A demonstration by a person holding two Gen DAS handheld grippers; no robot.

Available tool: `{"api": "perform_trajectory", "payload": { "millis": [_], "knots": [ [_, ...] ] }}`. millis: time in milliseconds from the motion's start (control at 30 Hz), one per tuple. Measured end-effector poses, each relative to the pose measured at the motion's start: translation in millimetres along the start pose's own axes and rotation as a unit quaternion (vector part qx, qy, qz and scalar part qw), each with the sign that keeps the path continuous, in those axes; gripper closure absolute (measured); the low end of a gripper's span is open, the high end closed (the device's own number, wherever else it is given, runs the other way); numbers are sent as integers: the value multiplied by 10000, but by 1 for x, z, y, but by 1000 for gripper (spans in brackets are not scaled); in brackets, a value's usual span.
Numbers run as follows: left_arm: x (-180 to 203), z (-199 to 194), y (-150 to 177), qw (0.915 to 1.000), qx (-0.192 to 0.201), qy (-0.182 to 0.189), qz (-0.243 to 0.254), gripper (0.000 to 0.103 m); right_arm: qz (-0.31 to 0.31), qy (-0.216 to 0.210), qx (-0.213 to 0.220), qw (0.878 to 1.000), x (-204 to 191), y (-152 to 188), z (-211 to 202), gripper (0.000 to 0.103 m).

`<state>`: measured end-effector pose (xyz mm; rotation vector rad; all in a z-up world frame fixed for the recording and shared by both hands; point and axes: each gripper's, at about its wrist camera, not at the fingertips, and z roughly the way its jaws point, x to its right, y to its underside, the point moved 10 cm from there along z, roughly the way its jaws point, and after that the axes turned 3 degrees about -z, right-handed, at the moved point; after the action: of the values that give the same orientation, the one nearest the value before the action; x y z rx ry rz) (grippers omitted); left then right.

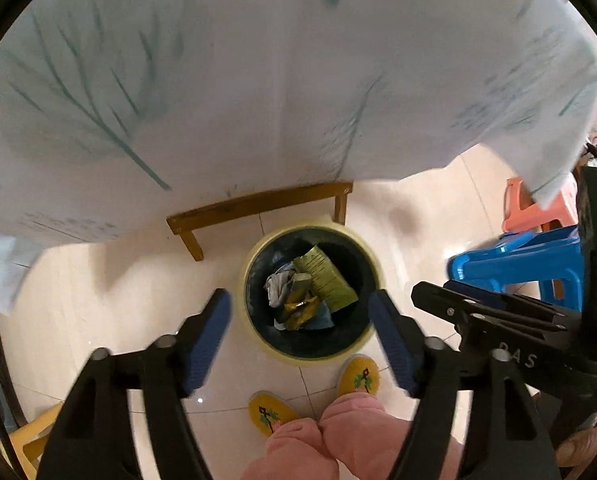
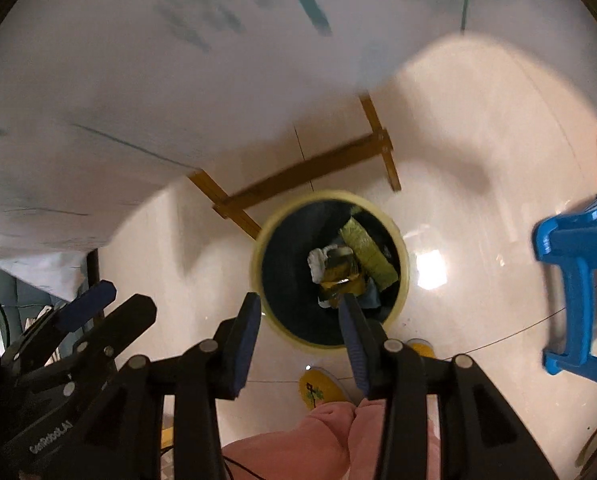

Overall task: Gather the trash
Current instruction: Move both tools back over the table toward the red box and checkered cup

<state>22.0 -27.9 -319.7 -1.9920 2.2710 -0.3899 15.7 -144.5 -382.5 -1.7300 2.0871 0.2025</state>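
Left tongs (image 1: pixel 300 312) hang spread wide, nothing between the blue pads, poised right above the bin (image 1: pixel 254 256); right tongs (image 2: pixel 300 314) are parted too and carry nothing, hovering over that same yellow-rimmed bin (image 2: pixel 403 248). Down inside lies the trash (image 1: pixel 310 292): a green wrapper, gold foil, a grey crumpled wad, all resting on the dark liner. Light stuff by the look of it, soft and crushable, the foil likely slick, so a pinch on a raised fold should serve best. Beyond the bin, the cloth-draped bench (image 1: pixel 258 204) overhangs, a blue stool (image 1: pixel 518 256) stands aside, yellow slippers below
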Motion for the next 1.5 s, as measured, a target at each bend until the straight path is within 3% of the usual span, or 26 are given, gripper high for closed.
{"api": "perform_trajectory", "payload": {
  "millis": [33, 433, 667, 800, 1167, 1500],
  "knots": [
    [2, -12, -2, 10000, 27, -11, 21, 18, -63, 4, 59, 10000, -6, 0, -17, 62],
    [16, -164, -46, 9989, 438, 38, 137, 17, -830, 134, 646, 9944, -70, -19, -170, 62],
    [15, -245, -85, 9947, 1009, 58, 202, 17, -1334, 254, 1402, 9808, -111, -50, -261, 62],
    [12, -272, -103, 9915, 1294, 42, 158, 17, -1596, 275, 1804, 9702, -131, -67, -298, 62],
    [3, -344, -147, 9788, 2018, -354, -26, 17, -2245, 55, 2190, 9495, -177, -114, -341, 62],
    [-46, -356, -169, 9762, 1903, -551, -882, 17, -2689, -272, 2050, 9407, -208, -165, -342, 62]
  ]
}}
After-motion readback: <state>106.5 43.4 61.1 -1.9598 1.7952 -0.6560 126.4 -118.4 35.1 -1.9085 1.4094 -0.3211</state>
